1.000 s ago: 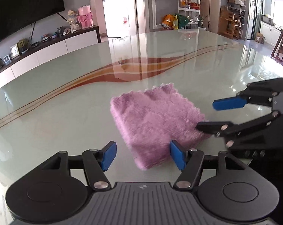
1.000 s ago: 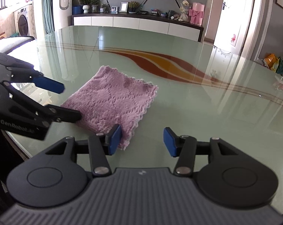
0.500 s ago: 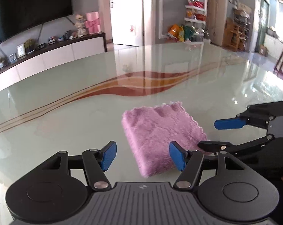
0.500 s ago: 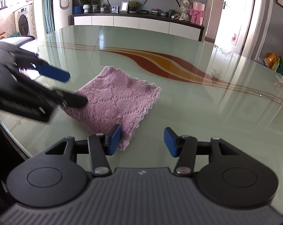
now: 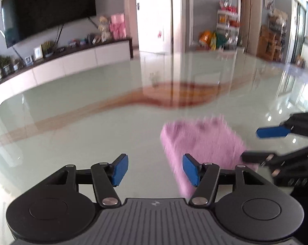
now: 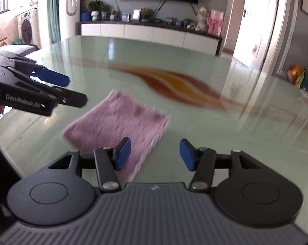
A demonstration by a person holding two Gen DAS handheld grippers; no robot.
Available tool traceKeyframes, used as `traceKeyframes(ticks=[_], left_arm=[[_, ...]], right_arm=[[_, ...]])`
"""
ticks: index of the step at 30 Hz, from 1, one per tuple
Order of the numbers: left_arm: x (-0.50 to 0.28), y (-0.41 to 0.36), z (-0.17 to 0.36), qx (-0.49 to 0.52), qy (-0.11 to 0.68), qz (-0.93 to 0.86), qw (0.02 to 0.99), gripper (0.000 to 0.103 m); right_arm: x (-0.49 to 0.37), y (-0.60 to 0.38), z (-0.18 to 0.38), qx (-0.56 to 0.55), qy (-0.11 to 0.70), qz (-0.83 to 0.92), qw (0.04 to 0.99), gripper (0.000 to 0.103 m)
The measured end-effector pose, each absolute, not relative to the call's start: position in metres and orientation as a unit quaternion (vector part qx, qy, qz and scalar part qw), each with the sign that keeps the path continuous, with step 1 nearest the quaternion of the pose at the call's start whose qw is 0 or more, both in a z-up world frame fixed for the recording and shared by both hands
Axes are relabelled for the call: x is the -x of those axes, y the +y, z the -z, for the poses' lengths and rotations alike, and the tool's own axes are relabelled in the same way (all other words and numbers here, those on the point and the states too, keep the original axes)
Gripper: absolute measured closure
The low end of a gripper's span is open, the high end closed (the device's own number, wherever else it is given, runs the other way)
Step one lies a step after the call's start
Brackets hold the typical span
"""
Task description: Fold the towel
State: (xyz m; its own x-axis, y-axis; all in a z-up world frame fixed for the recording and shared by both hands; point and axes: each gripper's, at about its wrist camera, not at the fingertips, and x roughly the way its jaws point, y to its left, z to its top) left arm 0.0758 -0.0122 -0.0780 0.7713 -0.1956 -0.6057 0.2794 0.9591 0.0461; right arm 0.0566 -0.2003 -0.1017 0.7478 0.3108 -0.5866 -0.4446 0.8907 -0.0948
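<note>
Pink towel lies folded flat on the glass worktop, so both grippers hang clear: left gripper fingers closing on nothing, right gripper fingers apart, empty.

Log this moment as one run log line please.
towel: folded, flat on glass table | left gripper: open, empty | right gripper: open, empty

Towel lies on table (near its edge), cabinet behind
</note>
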Motion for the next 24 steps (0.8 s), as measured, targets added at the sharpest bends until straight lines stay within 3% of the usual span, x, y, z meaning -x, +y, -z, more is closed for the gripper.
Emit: traceKeyframes(ticks=[7, 11, 16, 24], left_arm=[[-0.128, -0.037, 0.098, -0.119, 0.325, 0.127, 0.929, 0.040], [-0.139, -0.019, 0.112, -0.099, 0.338, 0.116, 0.929, 0.029], [-0.133, -0.014, 0.106, -0.100, 0.330, 0.105, 0.933, 0.035], [-0.136, -0.006, 0.108, -0.104, 0.337, 0.094, 0.931, 0.033]], right_arm=[[-0.108, -0.186, 0.117, 0.120, 0.308, -0.184, 0.926, 0.051], [-0.115, -0.192, 0.121, 0.112, 0.318, -0.170, 0.926, 0.048], [-0.112, -0.197, 0.114, 0.100, 0.303, -0.155, 0.935, 0.049], [-0.117, -0.191, 0.120, 0.111, 0.312, -0.142, 0.933, 0.049]])
